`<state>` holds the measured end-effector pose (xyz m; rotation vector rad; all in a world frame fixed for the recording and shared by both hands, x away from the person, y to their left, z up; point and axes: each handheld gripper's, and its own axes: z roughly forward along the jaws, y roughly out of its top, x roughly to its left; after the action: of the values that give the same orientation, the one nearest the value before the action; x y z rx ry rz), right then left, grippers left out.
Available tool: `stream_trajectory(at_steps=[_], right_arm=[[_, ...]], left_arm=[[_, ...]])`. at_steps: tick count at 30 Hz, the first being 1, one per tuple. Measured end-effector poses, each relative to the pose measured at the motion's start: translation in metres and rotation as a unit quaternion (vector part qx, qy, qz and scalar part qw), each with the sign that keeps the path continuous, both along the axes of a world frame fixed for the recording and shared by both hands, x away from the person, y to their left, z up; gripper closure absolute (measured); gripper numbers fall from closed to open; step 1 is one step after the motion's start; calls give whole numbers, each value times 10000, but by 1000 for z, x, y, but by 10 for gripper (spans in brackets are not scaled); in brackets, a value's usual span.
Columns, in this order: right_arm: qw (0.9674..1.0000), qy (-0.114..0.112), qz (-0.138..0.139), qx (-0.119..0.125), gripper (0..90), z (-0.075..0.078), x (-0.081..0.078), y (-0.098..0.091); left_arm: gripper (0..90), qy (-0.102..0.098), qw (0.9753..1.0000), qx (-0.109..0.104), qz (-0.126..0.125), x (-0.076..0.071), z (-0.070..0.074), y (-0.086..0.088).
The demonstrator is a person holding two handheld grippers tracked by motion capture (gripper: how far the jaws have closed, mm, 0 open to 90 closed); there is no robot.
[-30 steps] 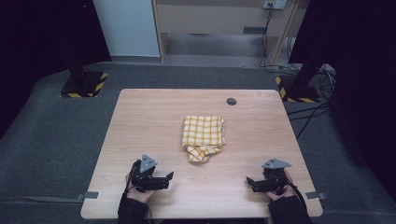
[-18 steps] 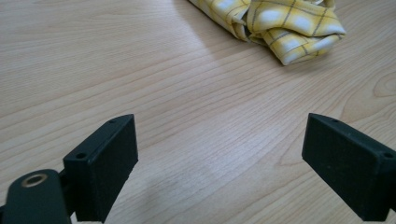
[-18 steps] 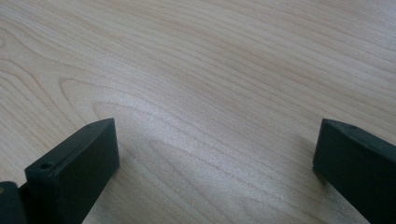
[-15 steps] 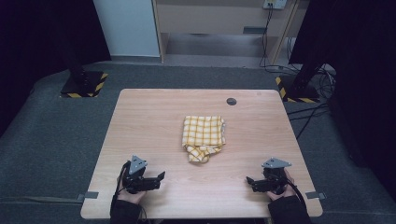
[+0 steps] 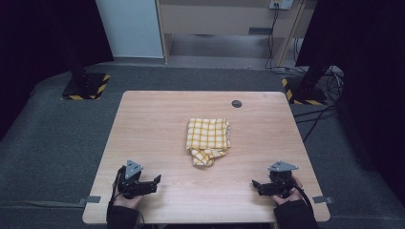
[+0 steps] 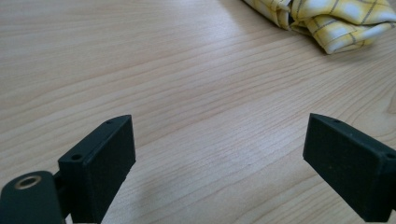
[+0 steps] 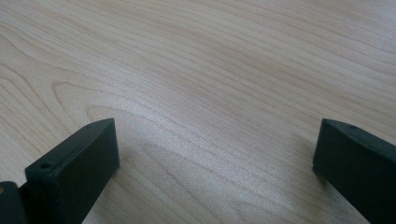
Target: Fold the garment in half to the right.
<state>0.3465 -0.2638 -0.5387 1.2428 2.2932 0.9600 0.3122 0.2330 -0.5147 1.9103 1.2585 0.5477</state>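
Moved since earlier: left gripper (image 5: 154, 182) has drawn back toward the near-left corner of the table (image 5: 153, 124) and sits slightly lower over the near edge than a second ago; right gripper (image 5: 256, 185) and the cloth hold the same places.
Cloth: yellow checked cloth (image 5: 208, 140), folded and a little rumpled at its near end, lies flat around the middle of the table, touched by neither gripper.
Cloth to left gripper: well apart, far and to the right of it; bare wood lies between.
Cloth to right gripper: well apart, far and to the left of it.
Left gripper state: jaws spread wide with nothing between them, close above the wood; it points toward the right.
Right gripper state: jaws spread wide, empty, low over the near-right part of the table; it points toward the left.
High view adds: both hands at the near edge, the whole outline of the cloth, a small dark round inset (image 5: 236, 103) near the far edge, and the grey floor (image 5: 57, 138) around the table.
Left gripper view adds: the near rumpled corner of the cloth (image 6: 327, 21) at its upper right, its folds and check lines plain, and the open gap between the jaws.
Right gripper view adds: wood grain (image 7: 196, 93) beyond the parted jaws.
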Motion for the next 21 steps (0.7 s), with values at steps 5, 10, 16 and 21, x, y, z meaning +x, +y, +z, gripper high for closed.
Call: stream_trajectory(at_steps=[5,10,16,21], right_arm=[[10000,-10,32,-7,3,0,1,-1],[10000,-8,55,-6,3,0,3,-2],[10000,-9,65,-12,3,0,4,-3],[10000,-9,48,-6,5,0,6,-4]], left_arm=[[78,69,9999,57,141,2,-4,4],[72,162,9996,113,203,3,-9,6],[59,160,9988,304,343,5,-14,8],[49,248,9982,439,330,8,-19,6]])
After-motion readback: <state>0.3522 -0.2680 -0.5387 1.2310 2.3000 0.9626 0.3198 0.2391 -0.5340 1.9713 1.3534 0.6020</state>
